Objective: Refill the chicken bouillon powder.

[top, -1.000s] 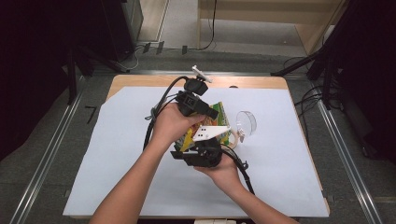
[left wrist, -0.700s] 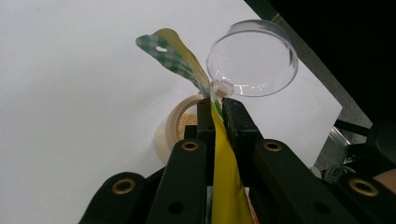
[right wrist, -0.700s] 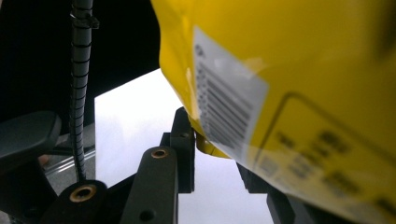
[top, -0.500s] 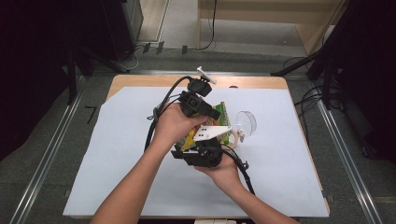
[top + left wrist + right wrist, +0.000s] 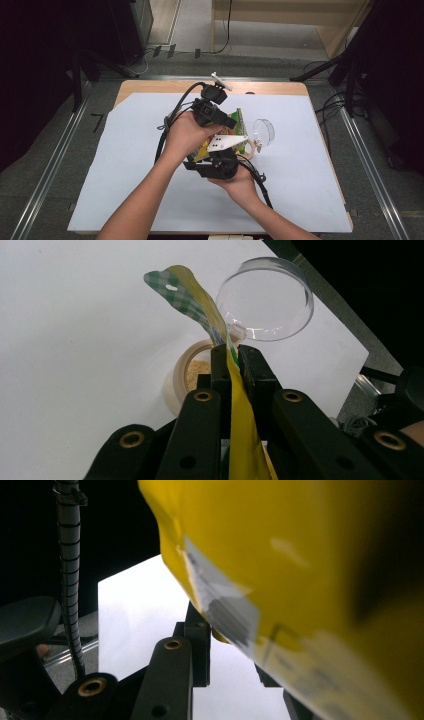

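A yellow pouch (image 5: pixel 239 415) with a green checked top hangs tilted over a small round jar (image 5: pixel 186 376) of tan powder. The jar's clear lid (image 5: pixel 265 297) is flipped open. My left gripper (image 5: pixel 231 354) is shut on the pouch's thin edge just above the jar. In the high view the left gripper (image 5: pixel 227 121) and right gripper (image 5: pixel 220 154) meet at the pouch (image 5: pixel 239 119) in mid-table, beside the jar (image 5: pixel 254 146). In the right gripper view the pouch (image 5: pixel 300 555) lies between the jaws of my right gripper (image 5: pixel 230 640), which is shut on its lower part.
A white sheet (image 5: pixel 125 165) covers most of the wooden table (image 5: pixel 150 86). Both forearms come in from the bottom edge. Black cables trail from both grippers. Dark equipment stands beyond the table on the left and right.
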